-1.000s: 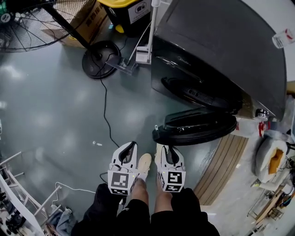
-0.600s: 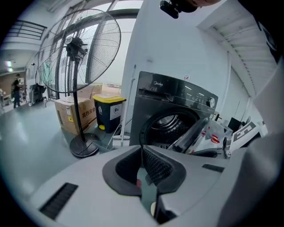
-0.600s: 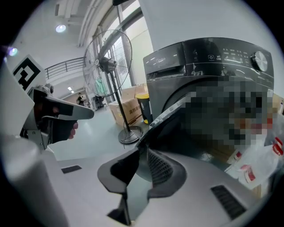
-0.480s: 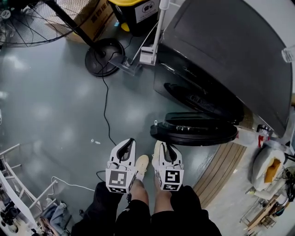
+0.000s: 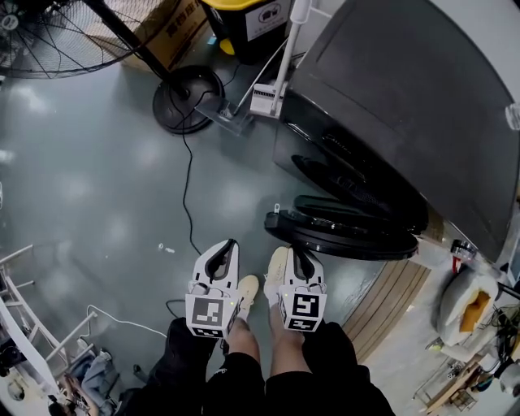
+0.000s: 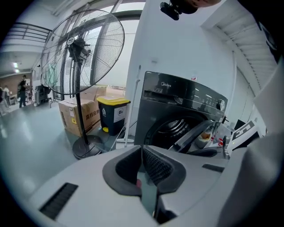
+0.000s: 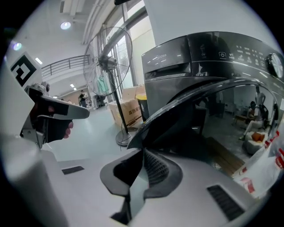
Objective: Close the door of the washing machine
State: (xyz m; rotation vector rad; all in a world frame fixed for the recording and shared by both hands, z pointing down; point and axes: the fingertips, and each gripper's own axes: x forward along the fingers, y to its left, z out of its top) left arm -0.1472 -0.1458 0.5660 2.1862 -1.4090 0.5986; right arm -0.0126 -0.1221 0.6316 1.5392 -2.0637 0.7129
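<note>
Down by my feet, both grippers point forward and downward over the grey floor (image 5: 97,187), side by side and well clear of each other. The left gripper (image 5: 232,244) has its jaws pressed together with nothing in them. The right gripper (image 5: 294,254) has just been closing its jaws, and they are now clenched too, with nothing between them. That suits the job as I judge it: shutting a door needs a blunt shove, not a grasp, and closed jaws make a firm nose to push with. The door (image 5: 349,234) of the washing machine (image 5: 406,106) stands wide open, swung out from the front toward me, near the right gripper but not touching it. The drum opening (image 5: 349,175) gapes behind it. In the right gripper view the door's rim arcs just above the jaws, so I reckon that hand is placed to push. Off to the left stand a big fan on a round base (image 5: 188,99), a cardboard box (image 5: 175,28) and a yellow-lidded bin (image 5: 256,20). A black cable (image 5: 185,195) trails toward my shoes, and a wooden panel (image 5: 390,301) lies on the floor below the door. Nothing seems to block the swing, though the cable could catch a foot.
</note>
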